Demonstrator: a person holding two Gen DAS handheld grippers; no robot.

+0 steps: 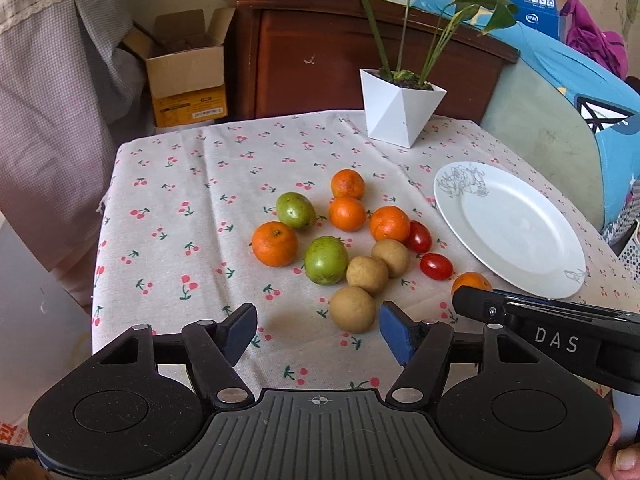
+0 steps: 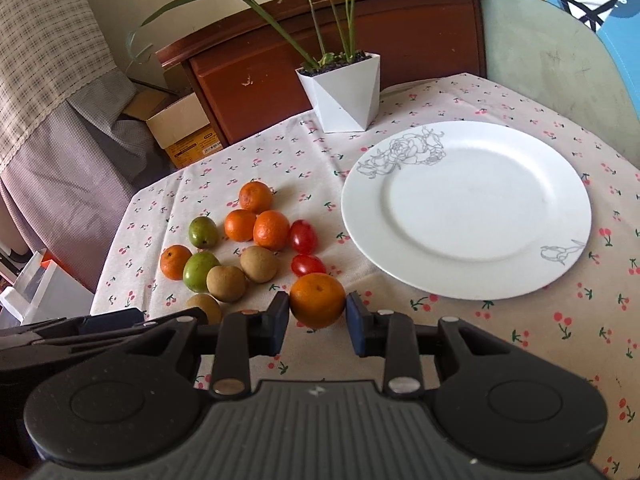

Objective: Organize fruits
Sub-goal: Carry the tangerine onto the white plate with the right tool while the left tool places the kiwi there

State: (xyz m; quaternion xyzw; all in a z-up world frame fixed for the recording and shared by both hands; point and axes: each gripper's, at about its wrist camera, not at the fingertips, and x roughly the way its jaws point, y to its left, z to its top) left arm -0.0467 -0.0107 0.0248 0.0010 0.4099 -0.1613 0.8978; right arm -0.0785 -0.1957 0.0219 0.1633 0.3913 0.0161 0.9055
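Several fruits lie in a cluster on the cherry-print tablecloth [image 1: 180, 208]: oranges [image 1: 274, 244], two green fruits [image 1: 326, 260], three brown round fruits [image 1: 353, 309] and two cherry tomatoes [image 1: 436, 266]. A white plate [image 2: 466, 208] sits empty to their right. My right gripper [image 2: 318, 318] is shut on an orange [image 2: 317, 300], low over the cloth near the plate's front-left rim. My left gripper [image 1: 318, 330] is open and empty, just in front of the nearest brown fruit. The right gripper also shows in the left wrist view [image 1: 520, 316], partly hiding that orange [image 1: 471, 282].
A white faceted plant pot [image 1: 400, 114] stands at the table's far edge. Behind the table are a wooden cabinet [image 1: 320, 52] and a cardboard box [image 1: 186, 76]. A padded chair with blue cloth [image 1: 560, 92] is at the right. The table's left edge drops off.
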